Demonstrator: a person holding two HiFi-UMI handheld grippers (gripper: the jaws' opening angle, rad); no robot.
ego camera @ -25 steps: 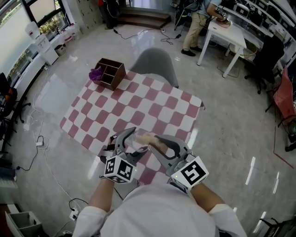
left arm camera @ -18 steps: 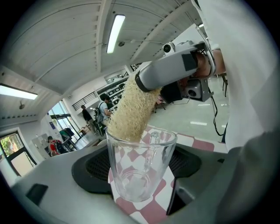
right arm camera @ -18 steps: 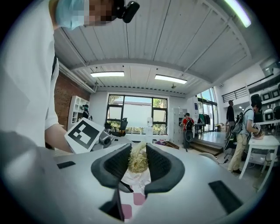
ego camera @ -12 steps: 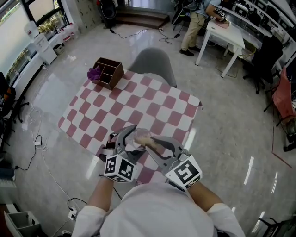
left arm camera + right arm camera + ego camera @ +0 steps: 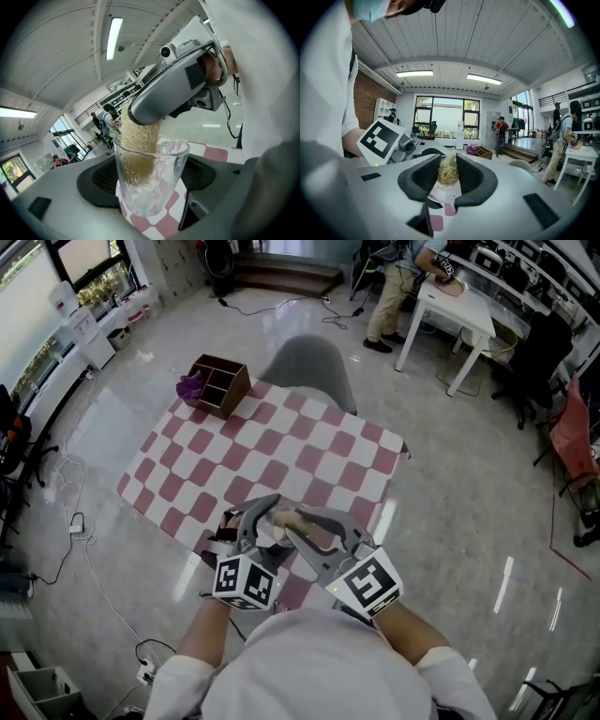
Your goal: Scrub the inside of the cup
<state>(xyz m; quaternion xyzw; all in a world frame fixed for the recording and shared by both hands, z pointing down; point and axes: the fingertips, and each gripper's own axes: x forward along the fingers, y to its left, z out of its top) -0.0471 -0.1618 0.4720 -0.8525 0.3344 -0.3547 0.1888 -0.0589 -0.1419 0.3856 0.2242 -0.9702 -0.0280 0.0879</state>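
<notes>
A clear glass cup (image 5: 150, 178) with a handle stands between the dark pads of my left gripper (image 5: 152, 180), which is shut on it above the checked table (image 5: 281, 456). A tan fibrous scrubber (image 5: 138, 140) reaches down into the cup from above, and my right gripper (image 5: 449, 176) is shut on that scrubber (image 5: 448, 172). In the head view both grippers meet at the table's near edge, the left gripper (image 5: 255, 526) holding the cup (image 5: 272, 532) and the right gripper (image 5: 298, 524) pushing the scrubber (image 5: 286, 517) into its mouth.
A brown wooden organiser (image 5: 222, 382) with a purple cloth (image 5: 191, 387) sits at the table's far left corner. A grey chair (image 5: 309, 371) stands behind the table. A white desk (image 5: 455, 310) and a person (image 5: 398, 287) are far back right. Cables lie on the floor at left.
My right gripper has shifted a little to the left and nearer, carrying the scrubber further into the cup's mouth. The left gripper and cup have stayed almost in place.
</notes>
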